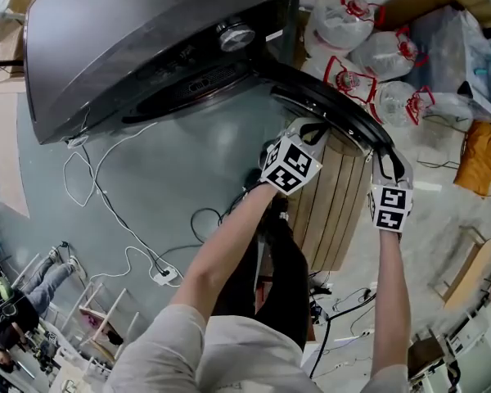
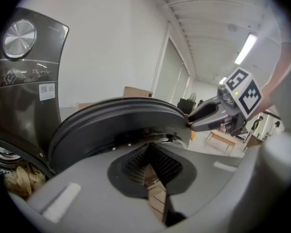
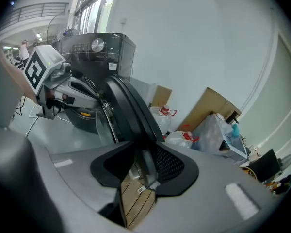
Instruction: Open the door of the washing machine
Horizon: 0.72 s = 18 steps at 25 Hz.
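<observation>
The dark grey washing machine (image 1: 131, 39) stands at the top left, and its round door (image 1: 327, 101) is swung out from the front. My right gripper (image 1: 389, 164) sits on the door's outer rim. In the right gripper view the rim (image 3: 131, 110) runs between the pads of that gripper (image 3: 140, 166). My left gripper (image 1: 313, 131) is shut with nothing in it, its tips close to the door's inner side. The left gripper view looks over its closed jaws (image 2: 150, 164) at the door (image 2: 111, 125), with the right gripper (image 2: 191, 123) at the door's edge.
A slatted wooden board (image 1: 331, 195) lies under the door. Plastic bags with red handles (image 1: 368, 56) are piled behind it. White cables (image 1: 106, 203) run over the floor to a power strip (image 1: 164, 274). Cloth (image 2: 14, 181) shows in the drum. A person (image 1: 16, 301) sits at the bottom left.
</observation>
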Tool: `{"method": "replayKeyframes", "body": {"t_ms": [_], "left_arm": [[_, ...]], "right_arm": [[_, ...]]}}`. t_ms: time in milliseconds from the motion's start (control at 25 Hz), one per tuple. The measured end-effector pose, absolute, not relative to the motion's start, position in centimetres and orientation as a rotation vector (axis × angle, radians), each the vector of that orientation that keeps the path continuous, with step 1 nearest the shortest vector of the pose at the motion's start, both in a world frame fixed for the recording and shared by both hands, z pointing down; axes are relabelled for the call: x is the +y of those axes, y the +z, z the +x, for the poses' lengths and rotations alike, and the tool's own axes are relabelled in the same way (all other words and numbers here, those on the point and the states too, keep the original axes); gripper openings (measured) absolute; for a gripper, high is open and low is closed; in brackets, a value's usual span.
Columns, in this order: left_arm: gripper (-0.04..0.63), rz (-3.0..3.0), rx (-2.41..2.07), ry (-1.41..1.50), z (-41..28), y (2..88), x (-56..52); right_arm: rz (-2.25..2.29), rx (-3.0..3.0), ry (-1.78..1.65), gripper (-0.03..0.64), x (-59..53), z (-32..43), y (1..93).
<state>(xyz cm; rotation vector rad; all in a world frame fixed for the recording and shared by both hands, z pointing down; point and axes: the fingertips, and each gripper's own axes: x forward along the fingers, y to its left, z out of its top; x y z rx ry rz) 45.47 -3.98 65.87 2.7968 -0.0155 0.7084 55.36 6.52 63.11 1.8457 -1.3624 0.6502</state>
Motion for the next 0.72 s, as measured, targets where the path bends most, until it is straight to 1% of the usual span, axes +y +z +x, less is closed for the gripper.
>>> {"method": "replayKeyframes", "body": {"t_ms": [440,720], "left_arm": [[0.058,2.788,-0.232,0.658,45.5,66.0,-4.1],[0.057,2.771,-0.363,0.699,43.8,65.2,-3.2]], "right_arm": [[1.893,-1.475,0.635,0.124,7.1,55.1,63.0],[1.781,-1.608,0.624,0.126,8.3,51.6,62.6]]}}
